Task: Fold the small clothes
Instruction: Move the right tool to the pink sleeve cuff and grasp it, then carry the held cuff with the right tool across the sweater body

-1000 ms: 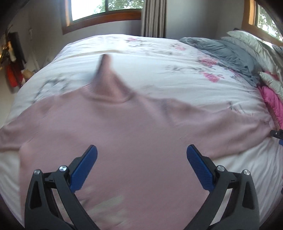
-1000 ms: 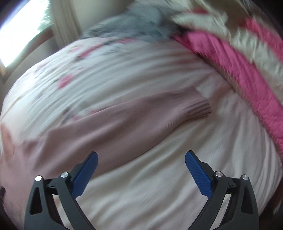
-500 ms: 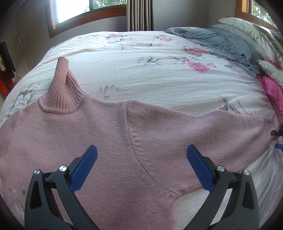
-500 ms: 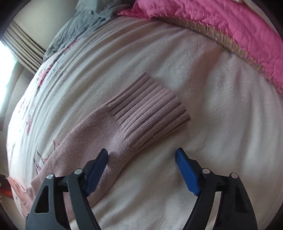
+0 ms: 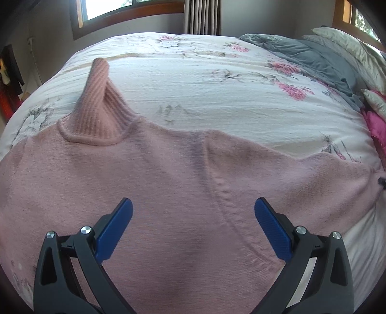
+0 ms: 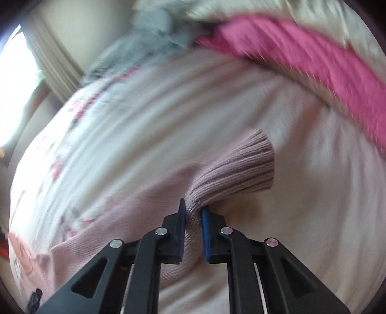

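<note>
Spread flat across the near half of a bed under a white floral-print cover (image 5: 217,79): a dusty-pink knitted turtleneck sweater (image 5: 149,183), ribbed collar (image 5: 101,101) poking up at far left. Above its body, left gripper (image 5: 193,212), blue-padded jaws spread wide, holding nothing. On the right, right gripper (image 6: 193,212), jaws pinching the sweater's ribbed sleeve cuff (image 6: 241,166), bunched and fanned out beyond the pads. At far right, rumpled grey blanket (image 5: 311,58), pale pillows (image 5: 349,43), bright pink quilt (image 6: 301,55). Beyond the bed, grey walls, wood-framed window (image 5: 130,9), striped curtain (image 5: 202,17).
</note>
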